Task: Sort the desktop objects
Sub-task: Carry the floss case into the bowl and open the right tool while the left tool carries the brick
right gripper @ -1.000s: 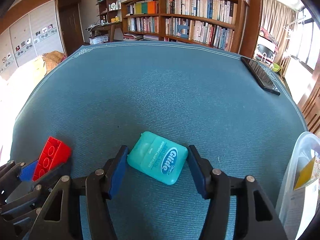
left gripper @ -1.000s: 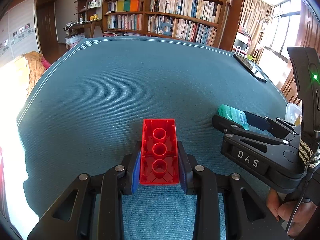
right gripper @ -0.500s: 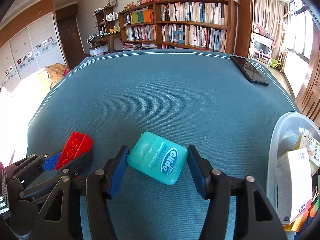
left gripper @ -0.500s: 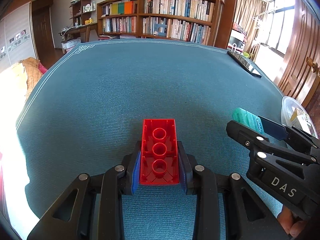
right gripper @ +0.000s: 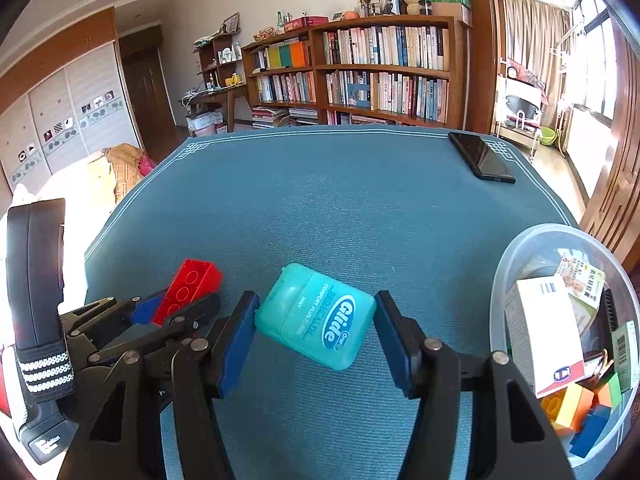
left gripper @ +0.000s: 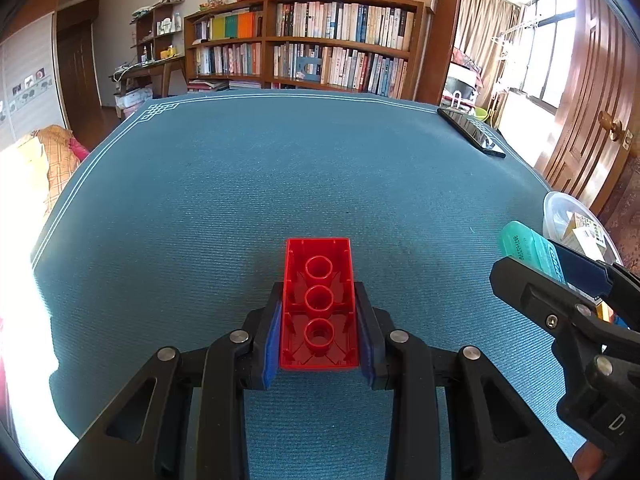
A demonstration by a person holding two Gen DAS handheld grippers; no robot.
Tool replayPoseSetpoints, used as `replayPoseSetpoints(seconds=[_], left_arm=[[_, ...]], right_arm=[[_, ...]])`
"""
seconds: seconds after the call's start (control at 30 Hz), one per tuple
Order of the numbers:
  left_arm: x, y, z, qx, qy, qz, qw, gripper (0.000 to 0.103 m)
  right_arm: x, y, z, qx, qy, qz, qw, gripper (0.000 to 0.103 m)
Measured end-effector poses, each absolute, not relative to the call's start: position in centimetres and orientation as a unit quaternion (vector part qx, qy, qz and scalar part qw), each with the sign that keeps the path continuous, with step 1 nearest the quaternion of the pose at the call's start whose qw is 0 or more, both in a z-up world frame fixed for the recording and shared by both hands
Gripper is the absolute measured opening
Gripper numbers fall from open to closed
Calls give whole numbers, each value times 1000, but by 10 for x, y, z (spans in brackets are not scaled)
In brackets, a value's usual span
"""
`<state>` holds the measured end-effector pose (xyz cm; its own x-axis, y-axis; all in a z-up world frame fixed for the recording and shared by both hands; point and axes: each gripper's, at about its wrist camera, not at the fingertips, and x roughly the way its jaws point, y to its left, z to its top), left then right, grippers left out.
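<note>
A red brick (left gripper: 318,264) is held underside up, above the blue tablecloth, with my left gripper (left gripper: 318,294) shut on its near end. In the right wrist view the same red brick (right gripper: 192,284) and the left gripper (right gripper: 176,304) appear at the lower left. A teal Glide floss box (right gripper: 316,316) hangs tilted between the blue pads of my right gripper (right gripper: 315,298), which is shut on it by its corners. From the left wrist view the floss box (left gripper: 524,244) and right gripper (left gripper: 560,264) are at the right edge, beside the clear tub.
A clear plastic tub (right gripper: 504,272) at the table's right edge holds paper boxes and several coloured blocks; its rim (left gripper: 554,204) also shows in the left wrist view. A black phone (right gripper: 480,156) lies at the far right corner. Bookshelves stand beyond the table.
My right gripper has carried the floss box rightward and upward, so the tub now fills more of its view. The left gripper with the red brick has stayed nearly still.
</note>
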<state>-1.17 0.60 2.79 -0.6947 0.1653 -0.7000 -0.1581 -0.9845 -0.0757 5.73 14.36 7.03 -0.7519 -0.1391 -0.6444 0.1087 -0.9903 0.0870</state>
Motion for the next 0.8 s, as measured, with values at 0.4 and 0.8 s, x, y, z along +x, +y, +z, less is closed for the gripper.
replayPoseSetpoints(seconds=[0.4, 0.8], left_arm=[[-1, 24, 35, -374, 10, 921, 111, 34], [10, 48, 42, -370, 28, 919, 135, 34]], right_arm=[[93, 183, 87, 317, -37, -947, 31, 63], [123, 266, 95, 299, -74, -949, -64, 63]])
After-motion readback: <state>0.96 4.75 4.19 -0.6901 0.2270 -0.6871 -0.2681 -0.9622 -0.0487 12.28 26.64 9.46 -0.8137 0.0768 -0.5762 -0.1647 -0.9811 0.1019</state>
